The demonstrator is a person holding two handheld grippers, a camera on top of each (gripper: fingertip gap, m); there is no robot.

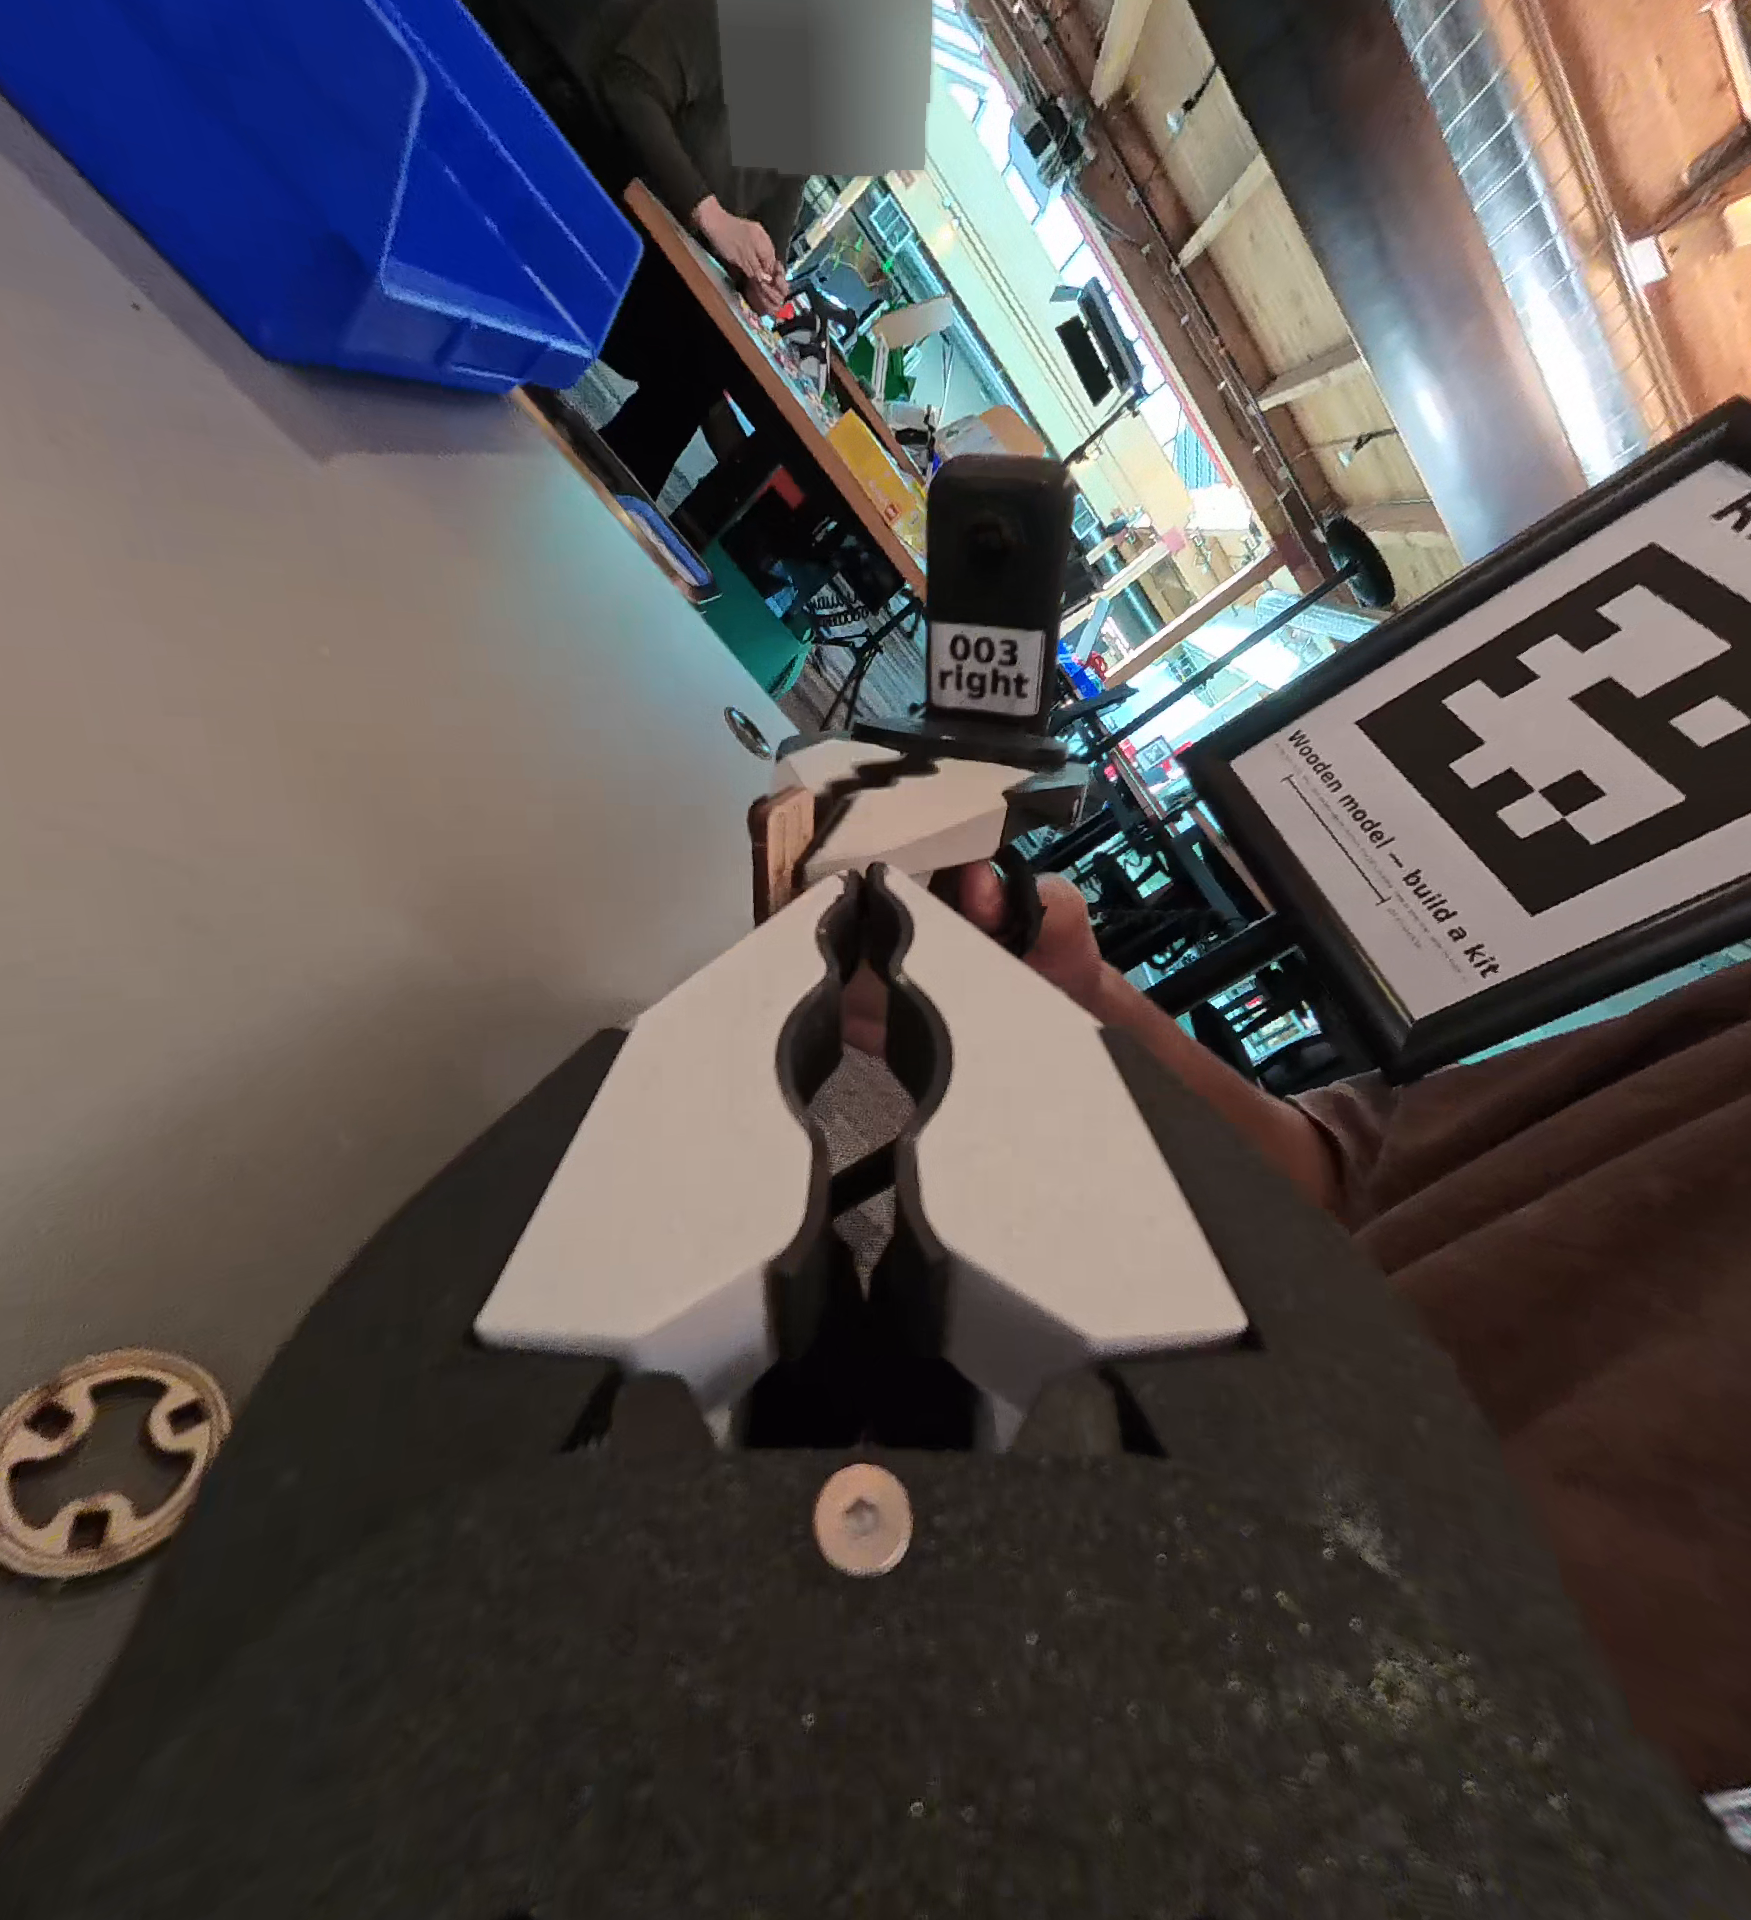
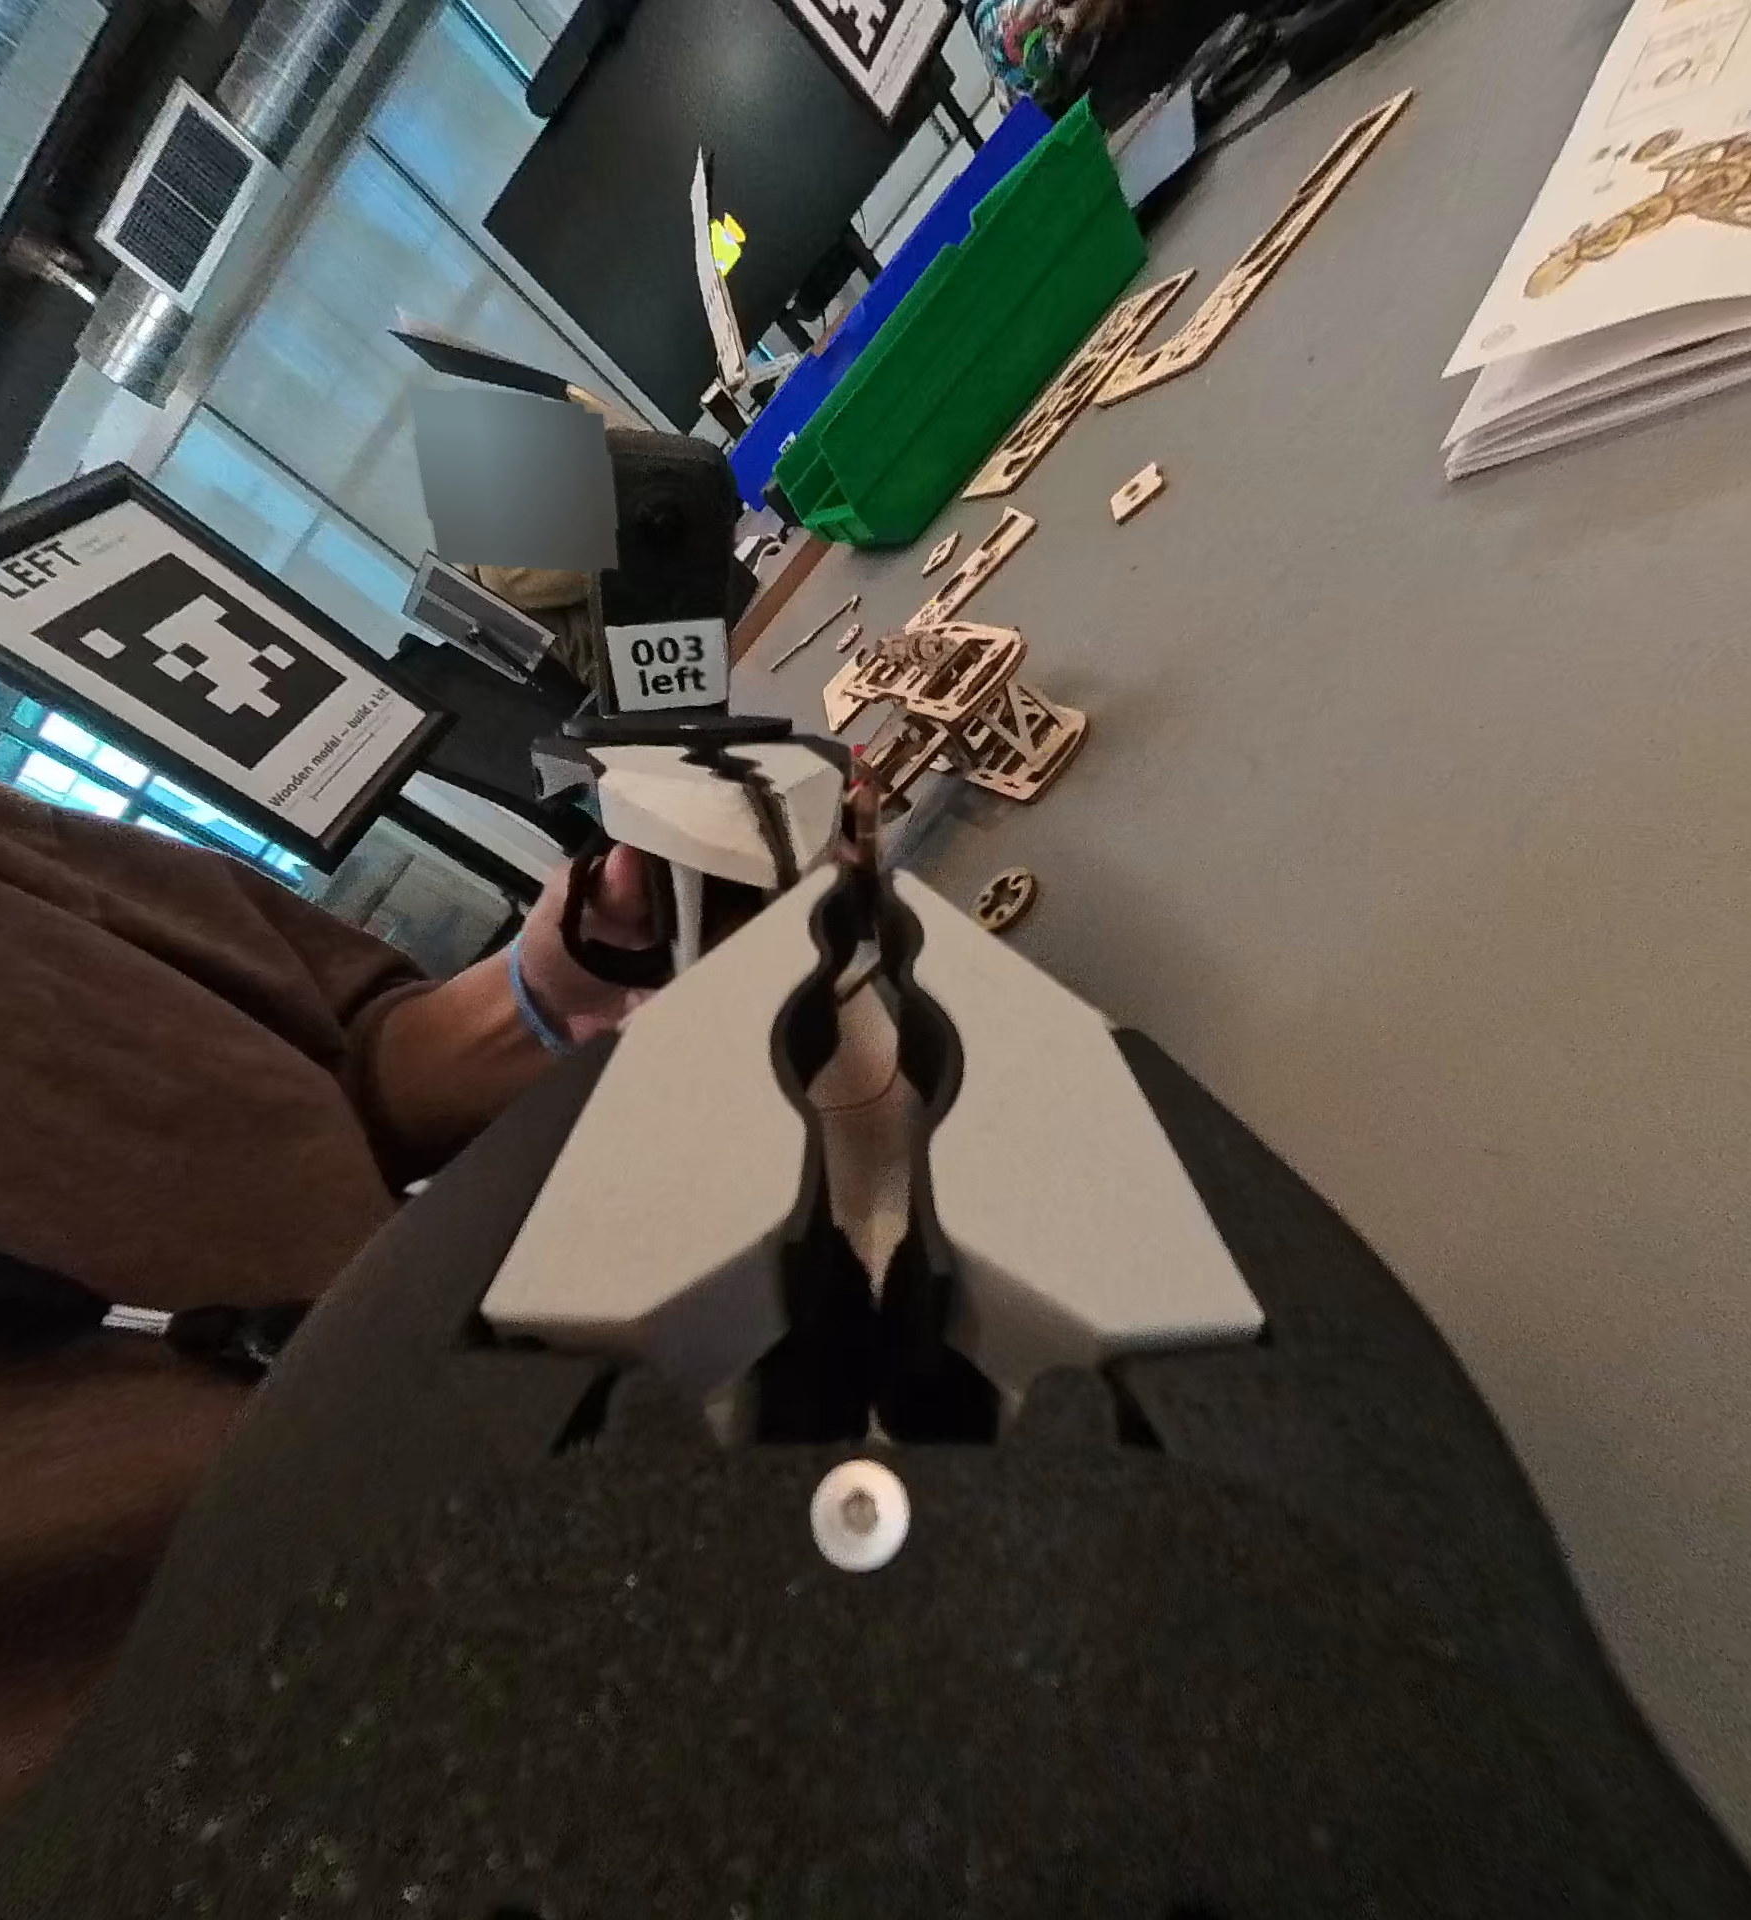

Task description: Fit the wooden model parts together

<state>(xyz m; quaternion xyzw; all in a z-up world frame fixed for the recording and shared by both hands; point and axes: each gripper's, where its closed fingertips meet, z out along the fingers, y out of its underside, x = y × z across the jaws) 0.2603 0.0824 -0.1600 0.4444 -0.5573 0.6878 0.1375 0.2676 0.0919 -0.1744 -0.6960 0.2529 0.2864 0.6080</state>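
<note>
The two grippers face each other tip to tip above the grey table (image 2: 1473,935). My left gripper (image 1: 866,894) has its white fingers closed together, and I see nothing between them. My right gripper (image 2: 855,888) is shut on a small flat wooden piece (image 2: 866,831), seen edge-on just past its tips. In the left wrist view the piece (image 1: 783,852) sticks out beside the right gripper (image 1: 892,800). The left gripper (image 2: 736,805) shows close ahead in the right wrist view. A partly built wooden model (image 2: 954,707) stands on the table behind them.
A wooden ring (image 1: 97,1449) and a small wooden wheel (image 2: 1004,896) lie on the table. Cut-out wooden sheets (image 2: 1162,343), a green bin (image 2: 964,343), a blue bin (image 1: 331,187) and an instruction booklet (image 2: 1660,260) sit farther off. Framed marker signs (image 1: 1577,727) (image 2: 185,665) stand at the edge. A person stands behind. The tips of both grippers are at nearly the same place.
</note>
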